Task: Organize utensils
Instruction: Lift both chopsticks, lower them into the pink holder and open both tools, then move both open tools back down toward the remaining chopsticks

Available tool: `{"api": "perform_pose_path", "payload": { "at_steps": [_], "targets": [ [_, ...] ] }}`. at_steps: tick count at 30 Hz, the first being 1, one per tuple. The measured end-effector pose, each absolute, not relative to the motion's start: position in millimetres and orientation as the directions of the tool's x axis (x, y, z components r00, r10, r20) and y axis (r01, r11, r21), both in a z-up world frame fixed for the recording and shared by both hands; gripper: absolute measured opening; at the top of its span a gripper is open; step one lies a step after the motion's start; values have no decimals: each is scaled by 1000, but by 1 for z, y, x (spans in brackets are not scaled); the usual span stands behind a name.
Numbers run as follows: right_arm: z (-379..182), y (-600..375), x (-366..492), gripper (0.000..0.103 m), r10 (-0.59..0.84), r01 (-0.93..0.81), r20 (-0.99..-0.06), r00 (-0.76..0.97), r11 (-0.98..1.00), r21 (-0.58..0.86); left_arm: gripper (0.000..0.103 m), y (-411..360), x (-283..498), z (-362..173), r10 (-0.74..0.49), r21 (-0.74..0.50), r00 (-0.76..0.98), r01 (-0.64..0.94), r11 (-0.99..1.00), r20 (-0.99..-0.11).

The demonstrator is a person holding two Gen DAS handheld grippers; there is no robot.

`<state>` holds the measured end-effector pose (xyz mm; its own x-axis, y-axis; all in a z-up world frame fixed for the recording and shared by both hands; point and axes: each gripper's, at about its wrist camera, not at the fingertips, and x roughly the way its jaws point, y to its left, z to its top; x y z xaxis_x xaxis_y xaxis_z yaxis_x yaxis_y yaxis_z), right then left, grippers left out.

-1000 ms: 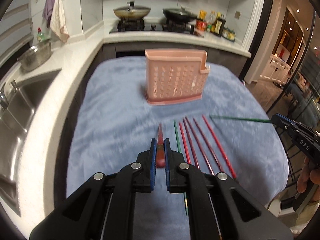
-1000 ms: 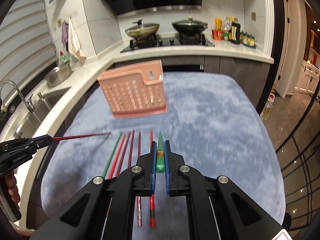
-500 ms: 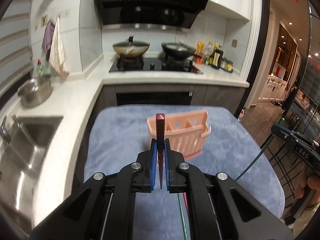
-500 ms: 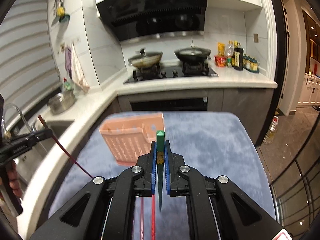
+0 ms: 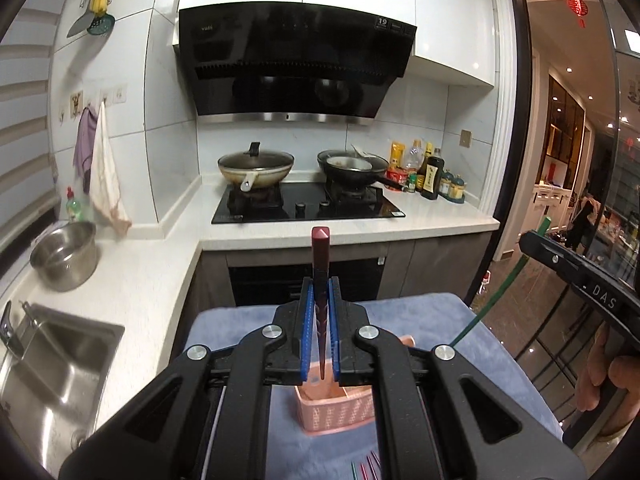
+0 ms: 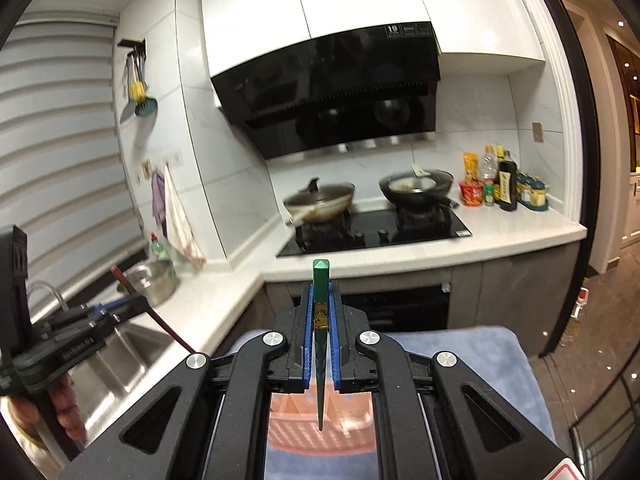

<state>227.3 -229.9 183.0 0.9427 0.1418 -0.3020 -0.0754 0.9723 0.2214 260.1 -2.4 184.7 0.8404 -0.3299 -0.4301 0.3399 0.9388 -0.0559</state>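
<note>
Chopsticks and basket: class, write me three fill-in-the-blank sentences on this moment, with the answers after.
1. The left gripper holds a dark ____ chopstick.
2. The right gripper holds a ____ chopstick.
3. Both tips point down toward the ____ basket.

Answers: red; green; pink

Blue cloth-covered table (image 5: pixel 472 320) with pink basket (image 5: pixel 340 412) and chopsticks (image 5: pixel 366 470)

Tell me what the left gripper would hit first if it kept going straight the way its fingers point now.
Probably the kitchen counter front: the left gripper, holding the red chopstick, aims at the dark cabinet under the stove. Depth is unclear.
</note>
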Motion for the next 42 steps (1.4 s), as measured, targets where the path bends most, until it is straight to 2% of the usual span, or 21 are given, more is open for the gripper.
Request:
{"api": "perform_pose_path", "payload": {
  "at_steps": [4,14,21,23,25,26,32,36,42],
  "targets": [
    [180,-221,254,7,152,-87,-302,941,972,220,7,-4,281,178,-325,-70,833,330,941,-448],
    [106,-211,296,7,149,-44,-465,873,972,230,7,-5,311,122,-323,-109,769,317,942,-551],
    [90,-214,303,10,115,0,-486,866,973,230,7,-7,320,104,-317,-117,749,309,944,-582],
    [90,-215,302,20,111,10,-485,867,971,239,13,-9,318,102,-306,-113,751,298,948,-585],
    [91,-217,297,29,102,18,-478,872,971,240,46,-7,318,99,-288,-112,756,277,954,-588],
    [92,-218,295,31,100,19,-476,874,971,239,50,-5,316,99,-283,-118,761,265,957,-583],
    [96,-221,274,34,78,24,-470,879,978,208,50,2,305,97,-269,-122,764,245,962,-587],
    [93,-224,254,36,72,29,-477,876,979,200,61,5,289,94,-260,-114,768,239,964,-586],
    [74,-228,226,37,67,42,-522,851,980,195,64,8,257,71,-248,-98,748,239,966,-615]
  ]
}}
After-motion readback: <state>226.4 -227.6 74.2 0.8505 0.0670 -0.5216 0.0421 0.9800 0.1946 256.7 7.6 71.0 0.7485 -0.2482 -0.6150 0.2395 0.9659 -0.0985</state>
